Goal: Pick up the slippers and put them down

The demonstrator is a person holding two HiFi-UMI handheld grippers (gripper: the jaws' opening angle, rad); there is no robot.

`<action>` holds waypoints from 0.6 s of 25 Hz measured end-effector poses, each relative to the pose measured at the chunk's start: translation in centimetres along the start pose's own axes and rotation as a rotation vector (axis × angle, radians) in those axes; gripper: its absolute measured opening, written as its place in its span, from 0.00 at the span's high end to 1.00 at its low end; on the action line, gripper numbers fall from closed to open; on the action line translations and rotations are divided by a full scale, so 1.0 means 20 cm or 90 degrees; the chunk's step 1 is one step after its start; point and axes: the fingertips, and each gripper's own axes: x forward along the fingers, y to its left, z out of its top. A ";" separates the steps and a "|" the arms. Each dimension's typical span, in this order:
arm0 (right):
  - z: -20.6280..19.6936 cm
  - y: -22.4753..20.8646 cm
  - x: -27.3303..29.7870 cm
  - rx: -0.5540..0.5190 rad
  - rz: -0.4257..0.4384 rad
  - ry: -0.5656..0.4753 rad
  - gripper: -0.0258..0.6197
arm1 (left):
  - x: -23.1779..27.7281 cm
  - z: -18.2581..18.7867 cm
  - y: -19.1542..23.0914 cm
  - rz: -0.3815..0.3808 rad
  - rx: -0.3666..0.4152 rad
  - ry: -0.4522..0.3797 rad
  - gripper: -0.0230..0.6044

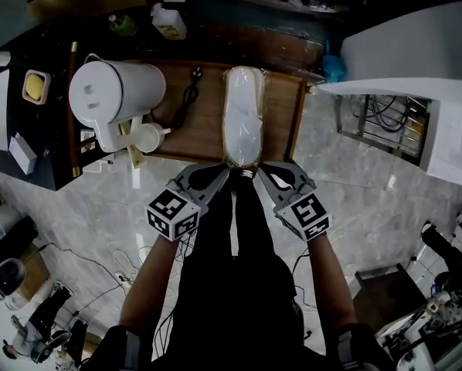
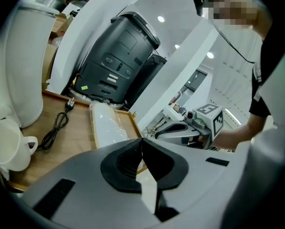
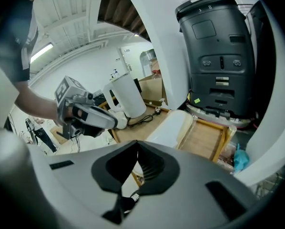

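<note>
The slippers (image 1: 242, 114), a pale pair wrapped in clear plastic, lie lengthwise on the wooden tray (image 1: 208, 126), toward its right side. The package's near end reaches the tray's near edge. Just off that edge, the left gripper (image 1: 219, 176) sits at the package's left corner and the right gripper (image 1: 266, 173) at its right corner. Each has its jaws pressed together with nothing between them. Whether either tip touches the wrap I can't tell. On the tray's left side stand a white jug (image 1: 111, 95) and a white cup (image 1: 146, 137), with a black cord (image 1: 188, 99) between the jug and the slippers. Beyond the tray's far edge stands a black machine (image 2: 116, 61).
</note>
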 end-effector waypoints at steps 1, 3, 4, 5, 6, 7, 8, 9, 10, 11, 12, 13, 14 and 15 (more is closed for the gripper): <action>-0.01 -0.01 0.02 0.009 -0.002 -0.001 0.95 | 0.01 -0.01 0.02 0.002 -0.008 -0.002 0.94; -0.04 -0.04 0.04 0.026 -0.005 -0.003 0.95 | 0.04 -0.04 0.06 0.002 -0.027 -0.005 0.94; -0.06 -0.05 0.06 0.035 -0.008 -0.004 0.95 | 0.05 -0.05 0.08 0.000 -0.036 -0.004 0.94; -0.07 -0.06 0.07 0.043 -0.010 -0.004 0.94 | 0.07 -0.06 0.10 -0.002 -0.043 -0.004 0.94; -0.09 -0.07 0.08 0.051 -0.012 0.000 0.94 | 0.08 -0.07 0.12 -0.007 -0.050 -0.005 0.94; -0.11 -0.08 0.10 0.060 -0.013 0.006 0.91 | 0.09 -0.07 0.13 -0.014 -0.058 -0.007 0.94; -0.13 -0.09 0.11 0.067 -0.014 0.012 0.86 | 0.10 -0.08 0.14 -0.019 -0.067 -0.012 0.94; -0.15 -0.09 0.13 0.073 -0.017 0.016 0.82 | 0.11 -0.08 0.16 -0.022 -0.076 -0.017 0.94; -0.17 -0.11 0.14 0.078 -0.021 0.019 0.79 | 0.12 -0.09 0.18 -0.021 -0.083 -0.020 0.94; -0.18 -0.12 0.16 0.084 -0.026 0.019 0.76 | 0.12 -0.09 0.21 -0.018 -0.087 -0.020 0.94; -0.19 -0.14 0.17 0.092 -0.032 0.019 0.75 | 0.14 -0.11 0.23 -0.012 -0.088 -0.016 0.92; -0.20 -0.16 0.19 0.100 -0.037 0.018 0.71 | 0.15 -0.12 0.26 -0.006 -0.089 -0.009 0.84; -0.20 -0.18 0.20 0.109 -0.042 0.015 0.66 | 0.16 -0.13 0.29 -0.001 -0.090 -0.001 0.75; -0.20 -0.20 0.22 0.116 -0.046 0.011 0.63 | 0.18 -0.15 0.31 0.003 -0.093 0.006 0.70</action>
